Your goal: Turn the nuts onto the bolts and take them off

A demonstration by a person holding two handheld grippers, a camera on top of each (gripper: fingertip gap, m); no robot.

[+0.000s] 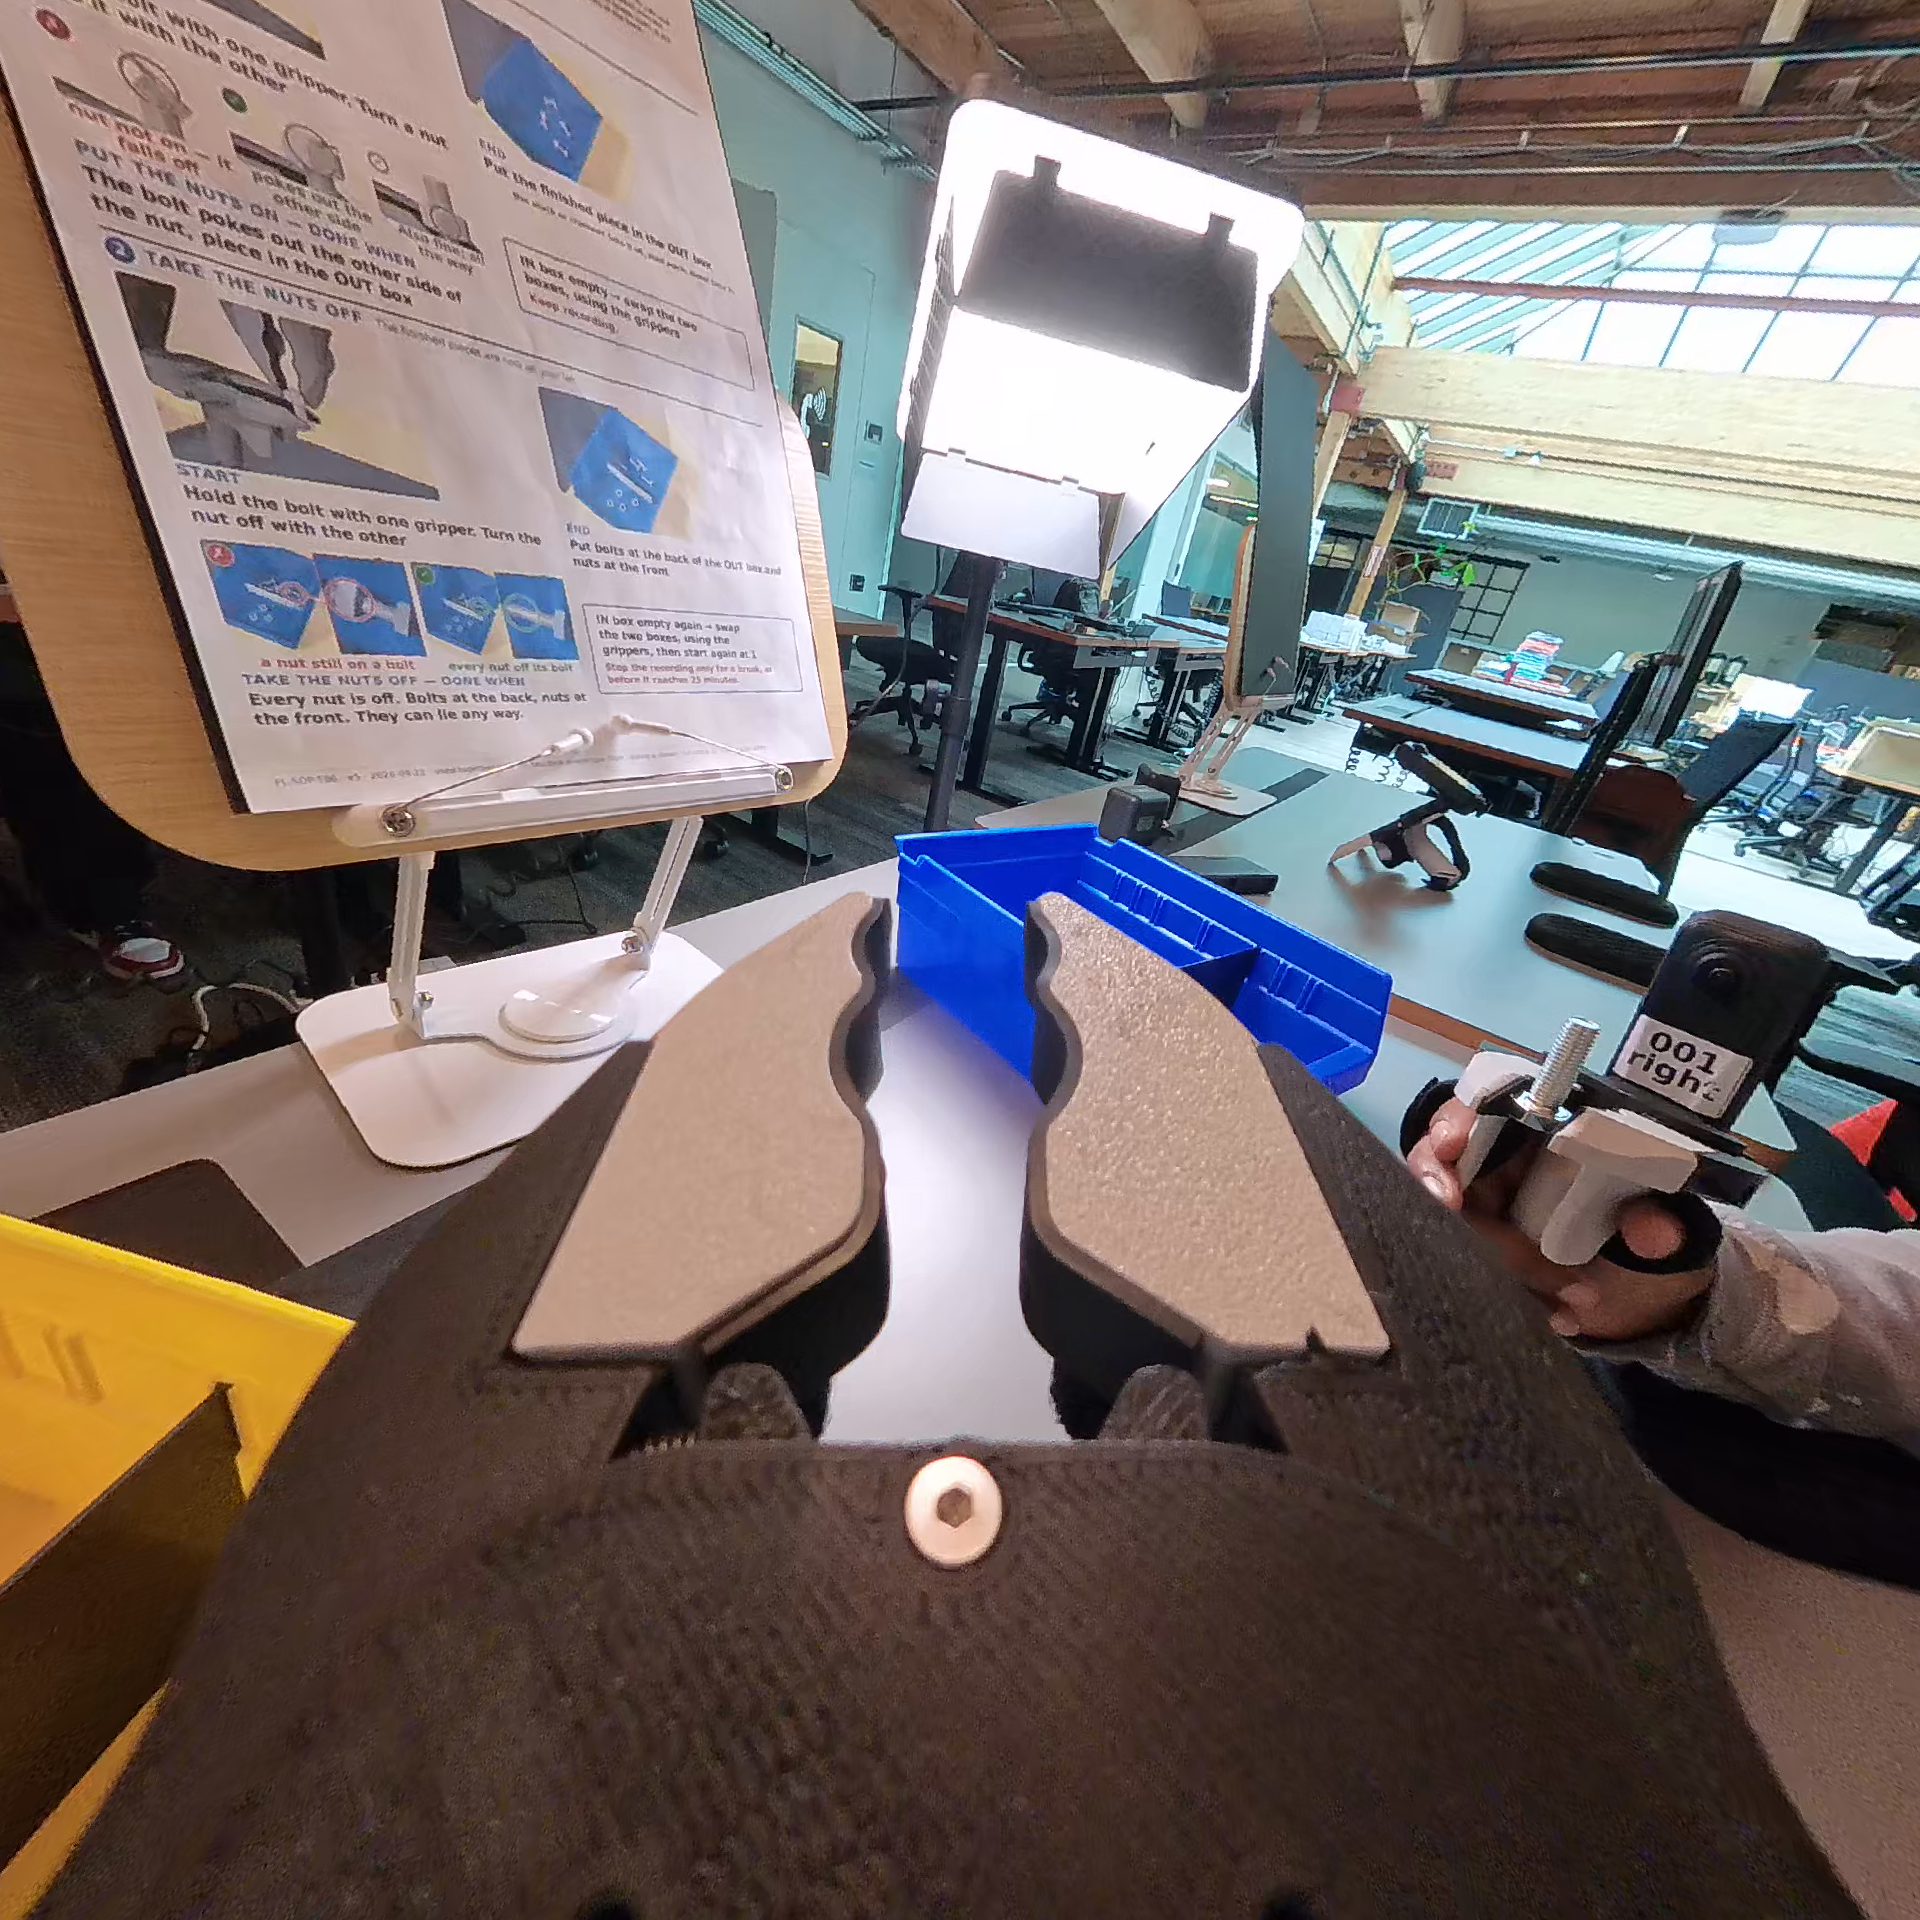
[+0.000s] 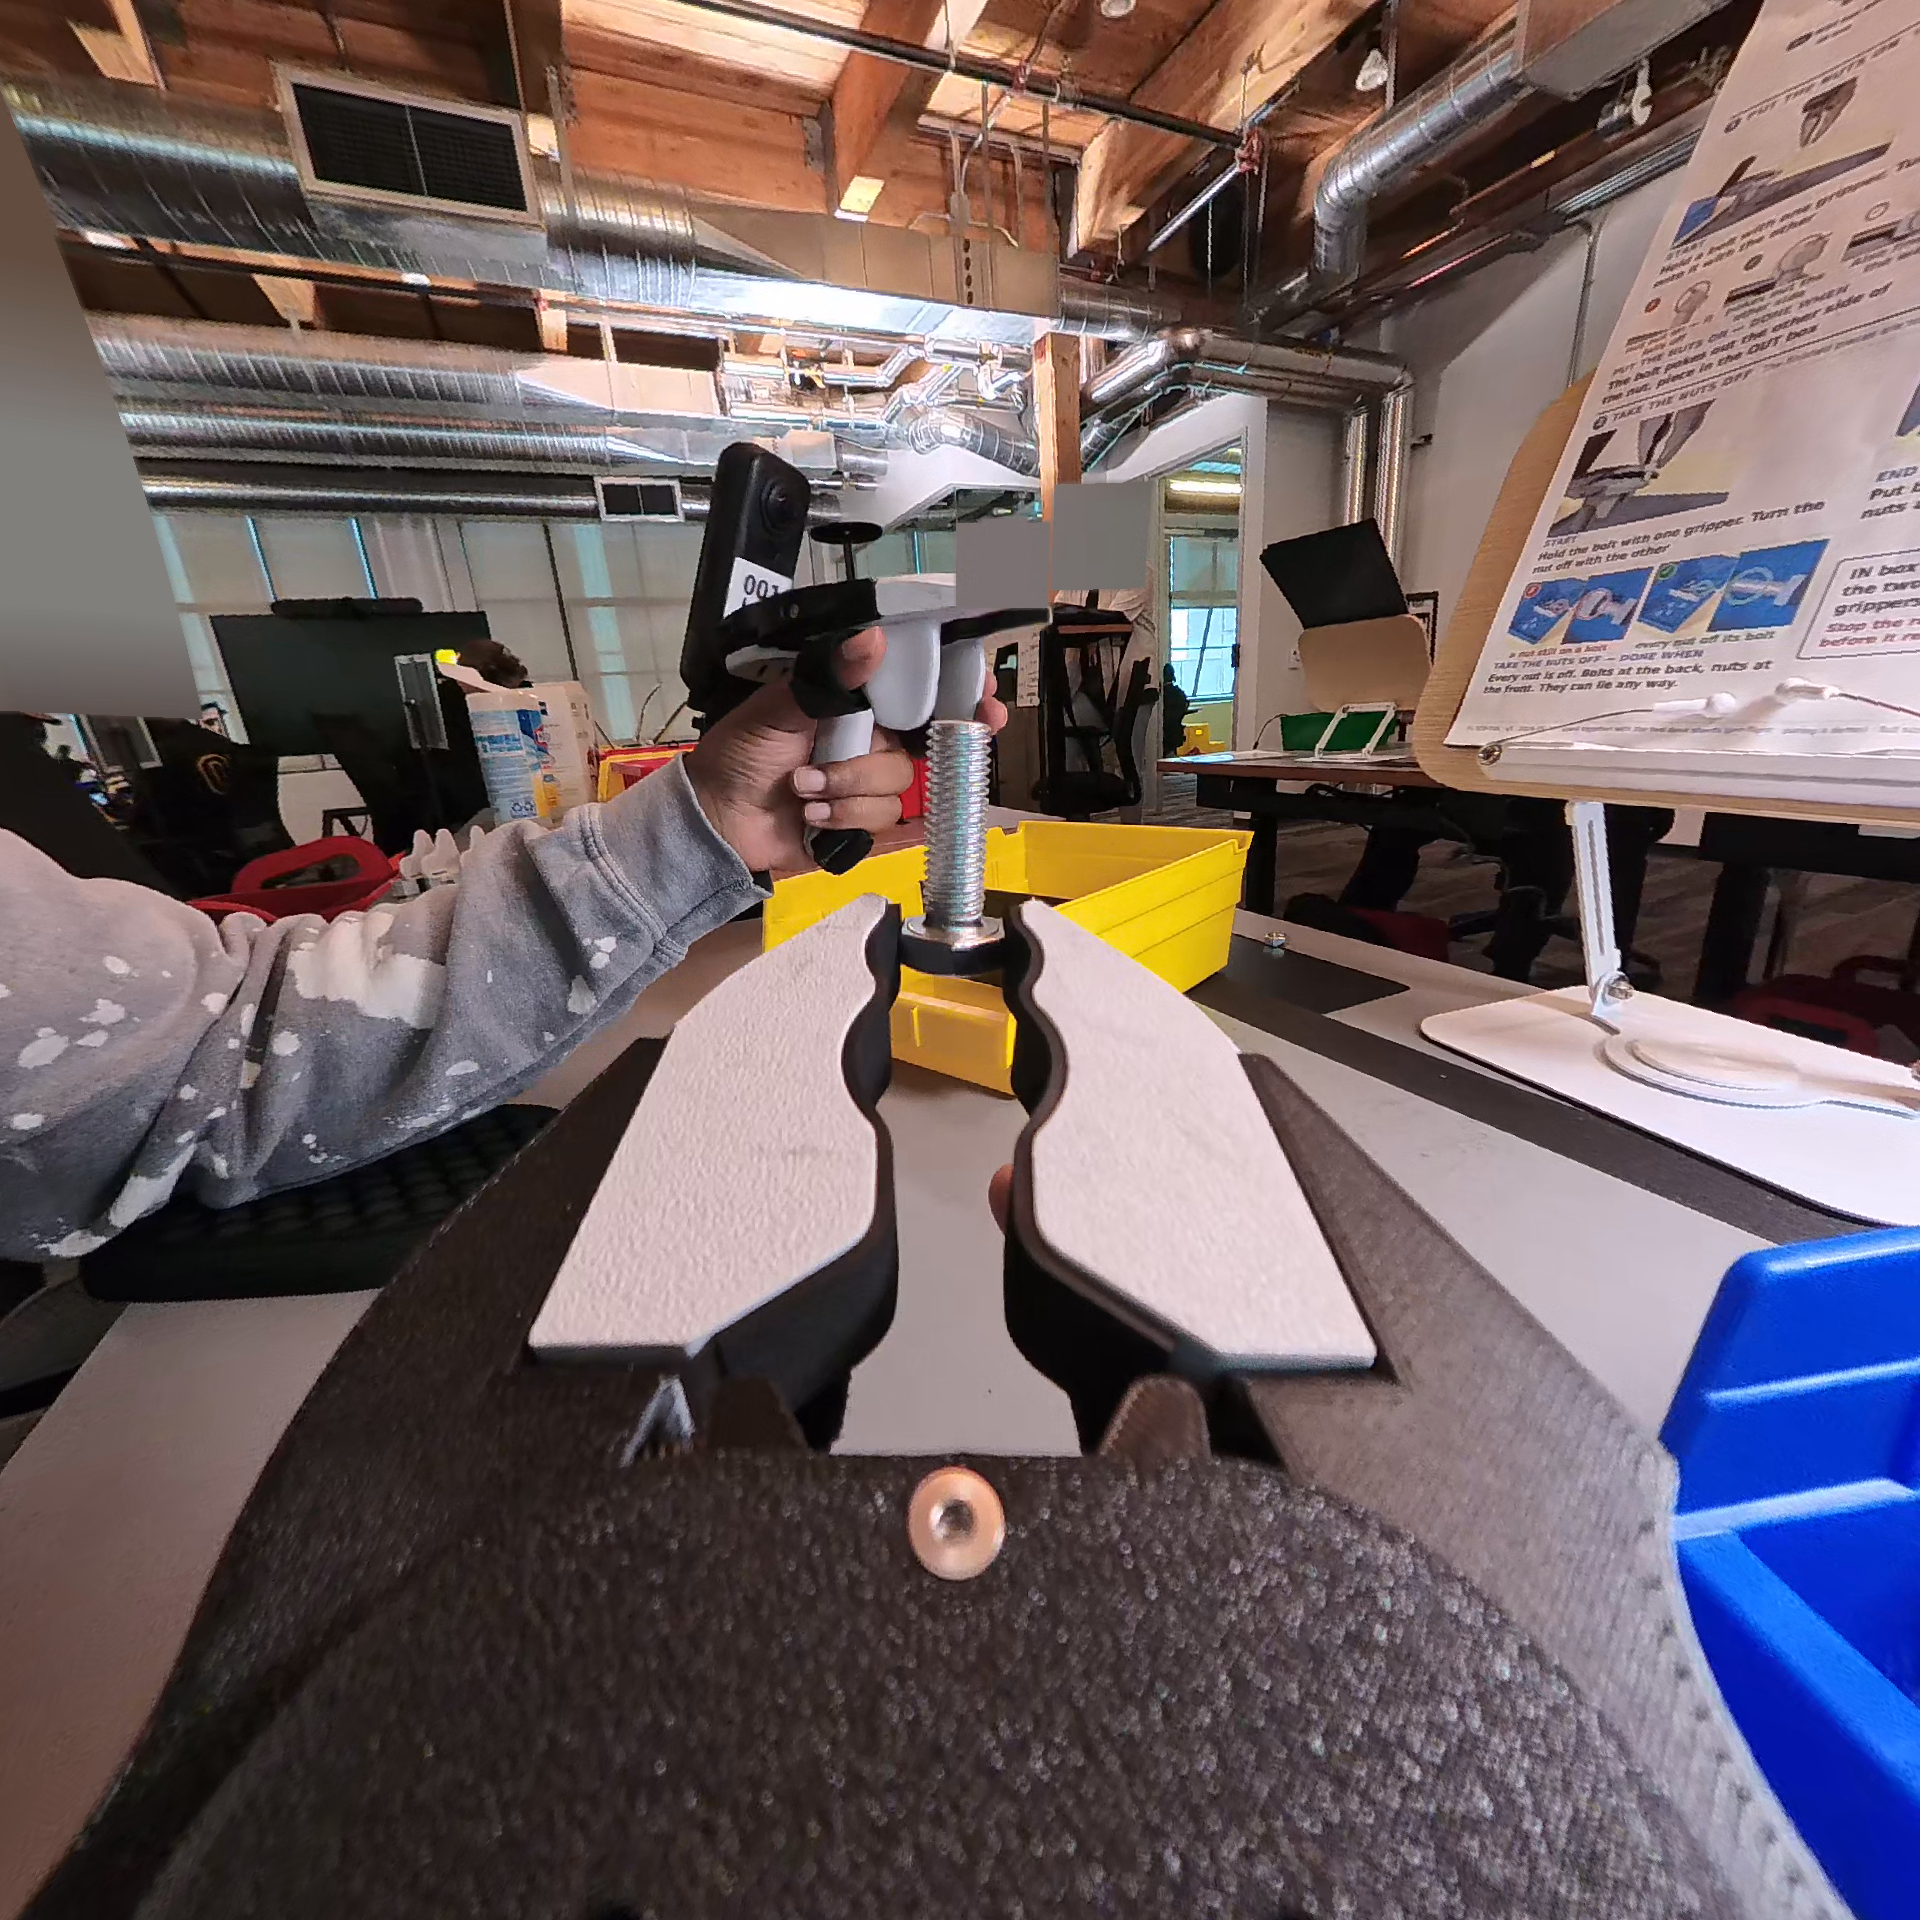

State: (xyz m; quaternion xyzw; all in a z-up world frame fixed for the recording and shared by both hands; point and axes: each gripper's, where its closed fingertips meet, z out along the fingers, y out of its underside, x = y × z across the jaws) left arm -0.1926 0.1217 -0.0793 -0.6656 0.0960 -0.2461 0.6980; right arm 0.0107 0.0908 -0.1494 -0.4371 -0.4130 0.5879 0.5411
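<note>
The right wrist view shows the right claw (image 2: 951, 940) clenched on the dark flanged head of a silver threaded steel bolt (image 2: 956, 821). The bolt stands upright between the fingertips, its long axis is vertical and its thread end points up. The thread is bright and clean, and I see no nut on the shaft. Behind the bolt this view shows a yellow plastic bin (image 2: 1132, 883) on the grey table (image 2: 1455, 1195), and the left claw (image 2: 935, 644) held up by a hand (image 2: 800, 769) in a grey spotted sleeve; whether that far claw is released or clenched I cannot tell from here.

The left wrist view shows what the other does not: the left claw (image 1: 956, 925) is released, its two grey fingers stand apart and nothing is between them. Ahead of it is a blue plastic bin (image 1: 1132, 935) with a divider, and a printed instruction sheet on a white stand (image 1: 488, 1049). At the right edge the same bolt (image 1: 1558, 1065) sticks up from the right claw (image 1: 1538, 1117), slightly tilted in this picture.
</note>
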